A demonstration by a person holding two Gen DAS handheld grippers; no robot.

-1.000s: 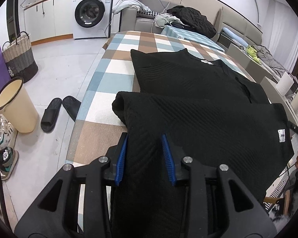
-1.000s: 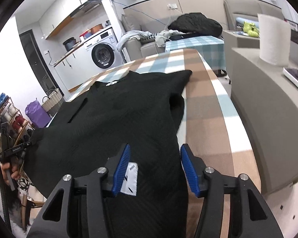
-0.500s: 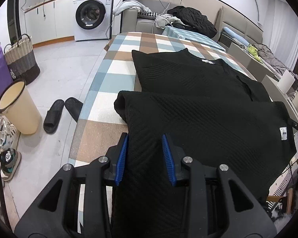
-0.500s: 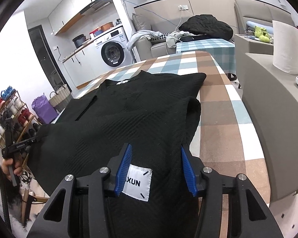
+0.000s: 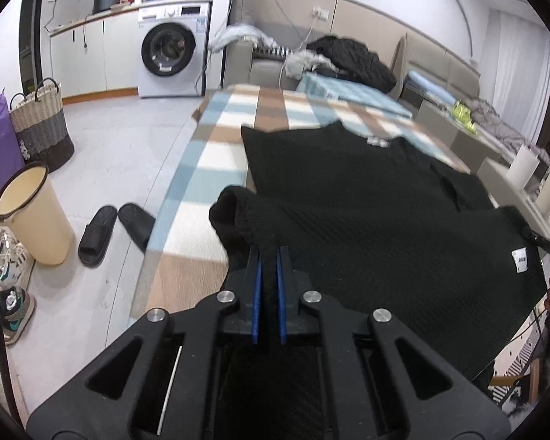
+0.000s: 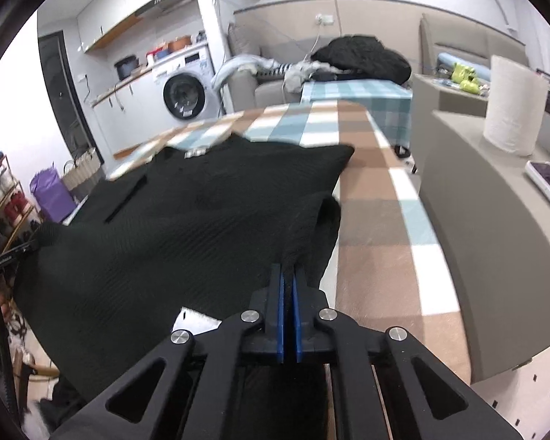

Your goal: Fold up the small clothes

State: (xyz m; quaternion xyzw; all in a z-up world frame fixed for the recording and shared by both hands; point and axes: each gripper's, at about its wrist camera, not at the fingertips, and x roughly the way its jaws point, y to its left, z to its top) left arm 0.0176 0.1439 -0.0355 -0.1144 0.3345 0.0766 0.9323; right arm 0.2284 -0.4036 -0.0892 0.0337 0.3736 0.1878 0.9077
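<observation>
Sweater (image 5: 348,198), black and ribbed, is lying spread across the checked table (image 5: 216,154), its collar end pointing toward the far end of the table and its hem end raised off the near edge. Both tools are gripping that hem end so the bottom can be carried forward over the body in one even fold, and taking it at two corners is keeping the edge straight between them. The left gripper (image 5: 267,256) is sitting low at the table's near edge on the side nearest the floor slippers (image 5: 115,227), aimed along the table, its blue fingers (image 5: 256,293) squeezed together on a bunched ridge of the knit. The right gripper (image 6: 288,275) is at the table's near edge on the side nearest the grey counter (image 6: 476,201), also aimed along the table and tipped slightly down, its fingers (image 6: 281,315) pressed almost flush with a pinch of fabric between them. A white label (image 5: 520,260) is showing on the hem near that corner. Both views are smeared, so how much cloth each pinch is holding is hard to judge. The cloth between the grips is sagging only a little, which suggests the hem is being held fairly taut.
</observation>
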